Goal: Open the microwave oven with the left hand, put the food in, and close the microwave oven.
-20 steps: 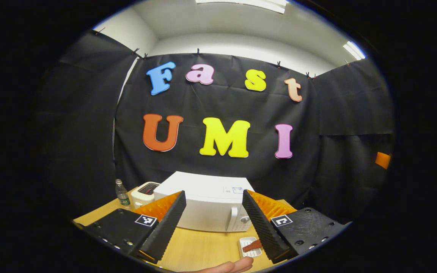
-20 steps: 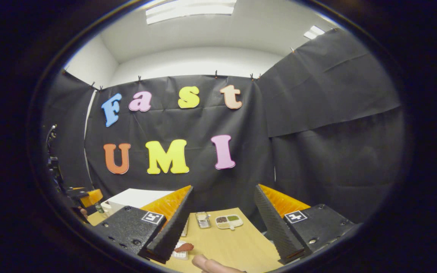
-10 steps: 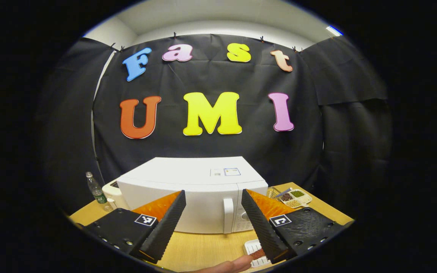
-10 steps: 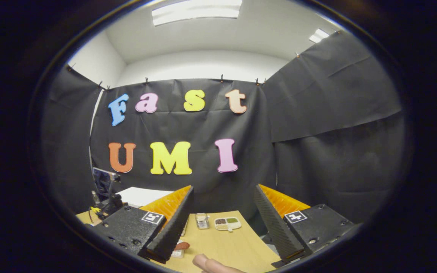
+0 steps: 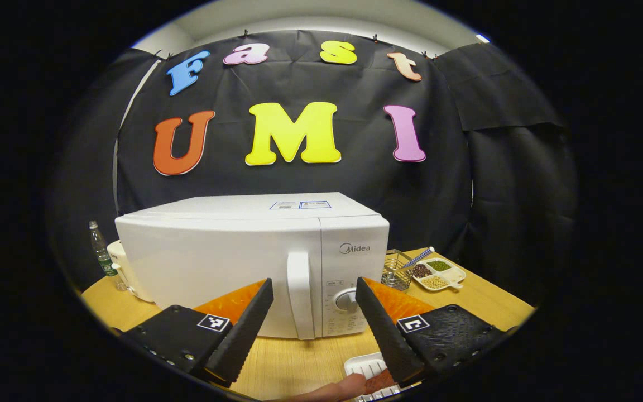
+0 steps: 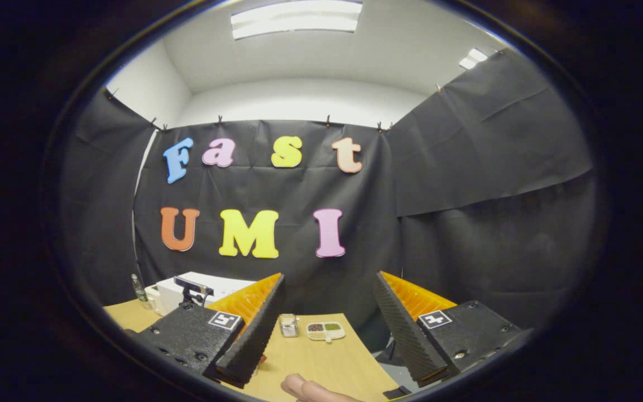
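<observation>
Left gripper (image 5: 311, 326) spread wide, holding nothing, facing the closed white microwave (image 5: 232, 262) on the wooden table (image 5: 293, 363), door handle (image 5: 300, 301) between its fingers; right gripper (image 6: 327, 329) likewise spread, empty, above the table.

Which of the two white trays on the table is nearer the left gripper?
The ridged white tray with the reddish food, right at the left gripper and partly behind its finger. The divided tray of beans sits farther back, right of the microwave.

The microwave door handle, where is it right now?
In the left gripper view the door handle stands upright on the white microwave, just left of its control dial, seen between the left gripper's open fingers.
</observation>
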Available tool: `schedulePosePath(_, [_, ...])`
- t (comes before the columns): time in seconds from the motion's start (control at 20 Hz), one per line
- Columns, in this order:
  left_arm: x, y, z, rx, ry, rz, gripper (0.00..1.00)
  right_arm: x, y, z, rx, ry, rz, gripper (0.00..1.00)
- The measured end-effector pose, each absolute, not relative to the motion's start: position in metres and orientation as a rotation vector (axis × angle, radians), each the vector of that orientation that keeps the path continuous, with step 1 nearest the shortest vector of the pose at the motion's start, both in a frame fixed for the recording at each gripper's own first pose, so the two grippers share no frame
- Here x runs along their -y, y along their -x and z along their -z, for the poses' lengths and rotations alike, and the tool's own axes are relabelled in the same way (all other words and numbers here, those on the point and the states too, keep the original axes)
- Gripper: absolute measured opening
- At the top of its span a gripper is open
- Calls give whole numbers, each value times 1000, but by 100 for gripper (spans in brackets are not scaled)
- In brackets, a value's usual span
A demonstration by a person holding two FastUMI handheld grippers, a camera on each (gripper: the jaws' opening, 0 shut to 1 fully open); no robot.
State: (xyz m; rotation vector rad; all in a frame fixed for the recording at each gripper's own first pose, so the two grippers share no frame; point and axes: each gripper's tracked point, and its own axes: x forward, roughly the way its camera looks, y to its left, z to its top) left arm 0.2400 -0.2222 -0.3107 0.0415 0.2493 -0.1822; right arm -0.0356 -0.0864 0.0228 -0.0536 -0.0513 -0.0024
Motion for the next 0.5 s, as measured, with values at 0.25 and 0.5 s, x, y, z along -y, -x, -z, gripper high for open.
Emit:
schedulePosePath(0.25, [217, -256, 332, -269, -41, 151, 96, 90, 39, -14, 41, 33, -14, 90])
schedulePosePath(0.5, [210, -263, 358, -326, 34, 171, 49, 89, 35, -11, 31, 31, -37, 90])
